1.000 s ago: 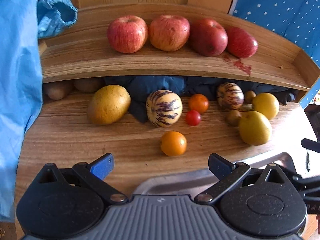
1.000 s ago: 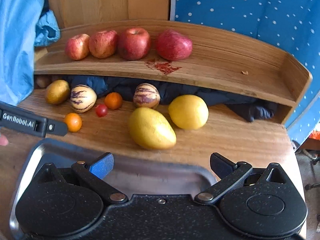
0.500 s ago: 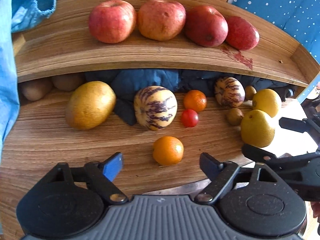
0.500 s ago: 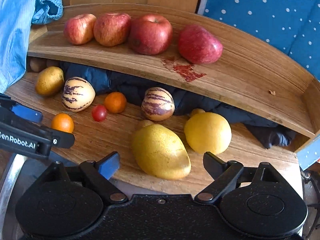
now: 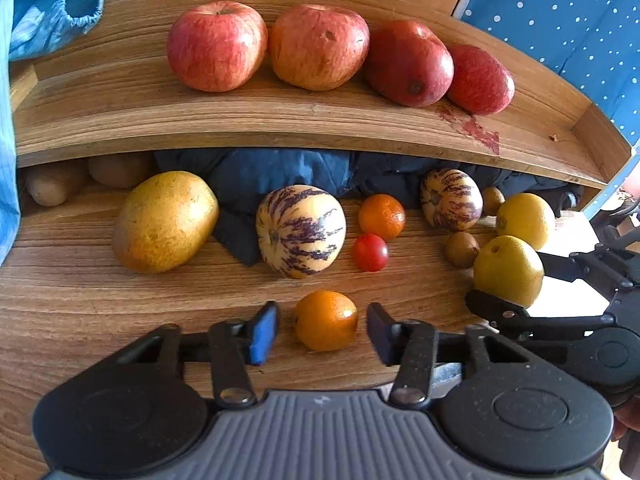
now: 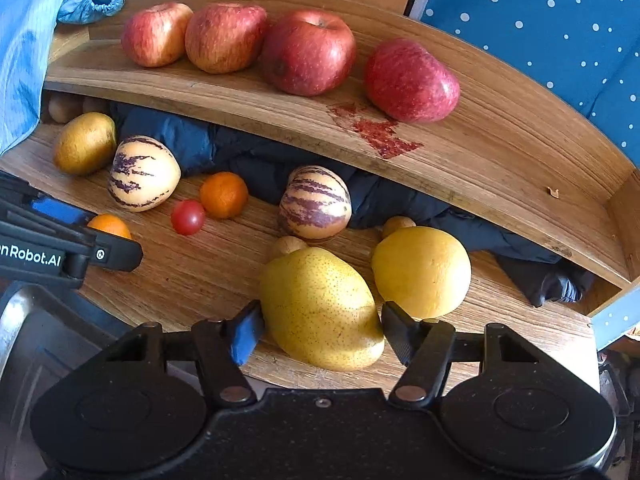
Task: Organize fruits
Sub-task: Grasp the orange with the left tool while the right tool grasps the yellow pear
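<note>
Lower wooden shelf, front edge: small orange between the spread fingers of the left gripper, gaps on both sides, bare wood leftward. Right gripper: fingers spread around a yellow pear, blue pad touching or nearly so; a lemon crowds the far finger. Steel tray just below the shelf edge. Upper shelf: four red apples in a row, right end open.

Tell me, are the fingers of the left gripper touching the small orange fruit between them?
Apart. In the left wrist view, wood shows on both sides between the left gripper fingers and the small orange fruit.
</note>
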